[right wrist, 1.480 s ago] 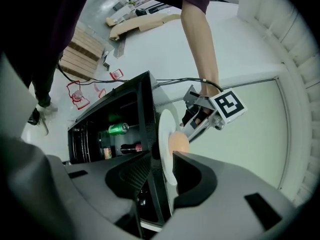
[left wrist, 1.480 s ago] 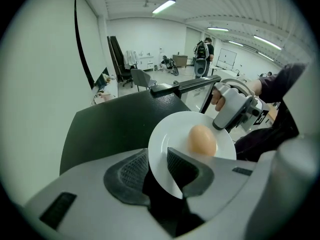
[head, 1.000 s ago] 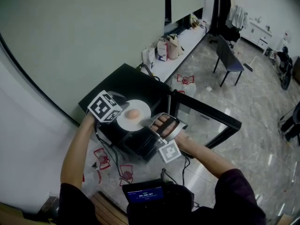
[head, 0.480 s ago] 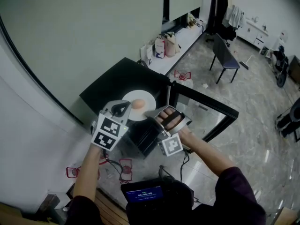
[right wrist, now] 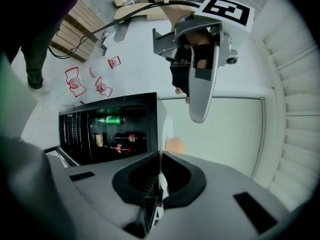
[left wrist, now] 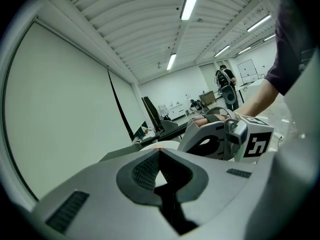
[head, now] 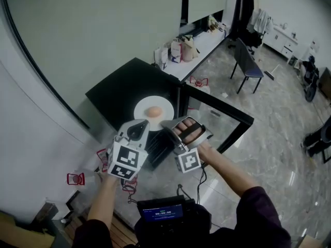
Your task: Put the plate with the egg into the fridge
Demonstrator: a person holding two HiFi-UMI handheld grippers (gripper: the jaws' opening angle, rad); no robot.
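Observation:
A white plate (head: 153, 110) with a brown egg (head: 154, 111) on it lies over the front edge of the black fridge's top (head: 124, 94). My right gripper (head: 164, 124) is shut on the plate's near rim. In the right gripper view the thin rim (right wrist: 161, 134) runs between the jaws, with the egg (right wrist: 175, 145) just beyond them. My left gripper (head: 138, 128) hangs left of the plate and clear of it. Its jaws are shut and hold nothing (left wrist: 159, 153). The fridge's open inside (right wrist: 107, 129) shows bottles and a green can.
The fridge's glass door (head: 222, 123) stands open to the right of my right gripper. Red clips (head: 75, 179) lie on the floor at the left. A low white shelf with bags (head: 183, 50) and a chair (head: 251, 61) stand farther back.
My left gripper has let go of the plate's left rim and drawn back toward the person. The right gripper still grips the plate.

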